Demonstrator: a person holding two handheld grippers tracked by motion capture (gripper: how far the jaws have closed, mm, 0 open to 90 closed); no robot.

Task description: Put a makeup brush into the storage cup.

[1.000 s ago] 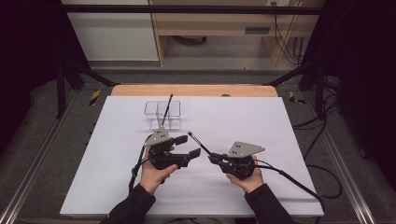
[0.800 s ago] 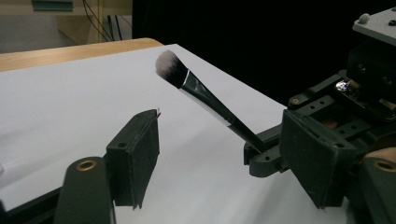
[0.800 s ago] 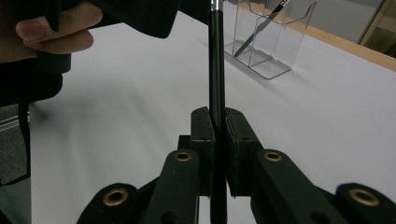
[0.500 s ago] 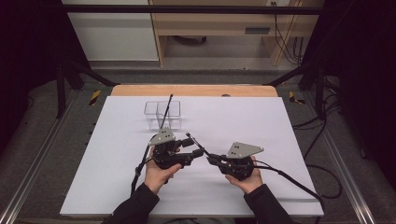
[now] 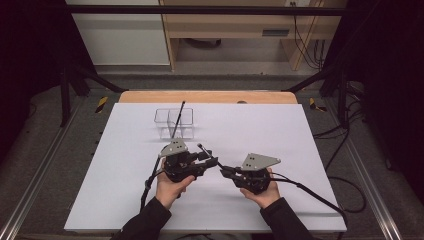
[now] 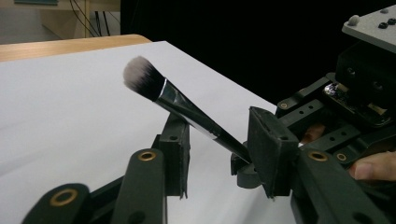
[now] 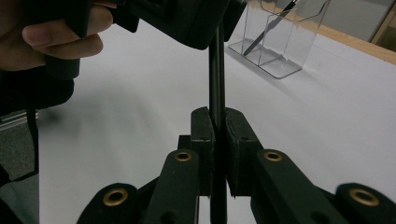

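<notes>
1. We hold two black two-jaw tools over the white tabletop (image 5: 280, 130), low in the centre of the high view, the left tool (image 5: 212, 161) facing the right tool (image 5: 223, 171) tip to tip.
2. Our right tool (image 7: 218, 126) is pressed together on the thin black handle of a makeup brush (image 7: 216, 70), which runs straight up the middle of the right gripper view.
3. In the left gripper view, that slim black makeup brush with a silver ferrule and a white-tipped head (image 6: 187, 107) slants from lower right to the upper left of the frame, crossing between our left tool's jaws (image 6: 219, 140).
4. Our left tool's jaws have just been closing around the brush; they stand partly spread, and we see a gap beside the handle.
5. A clear plastic two-compartment holder (image 5: 174, 123) stands higher up, left of centre, with a dark stick-like item (image 5: 178, 115) leaning in it.
6. Our hands (image 5: 170, 186) enter from the bottom edge.
</notes>
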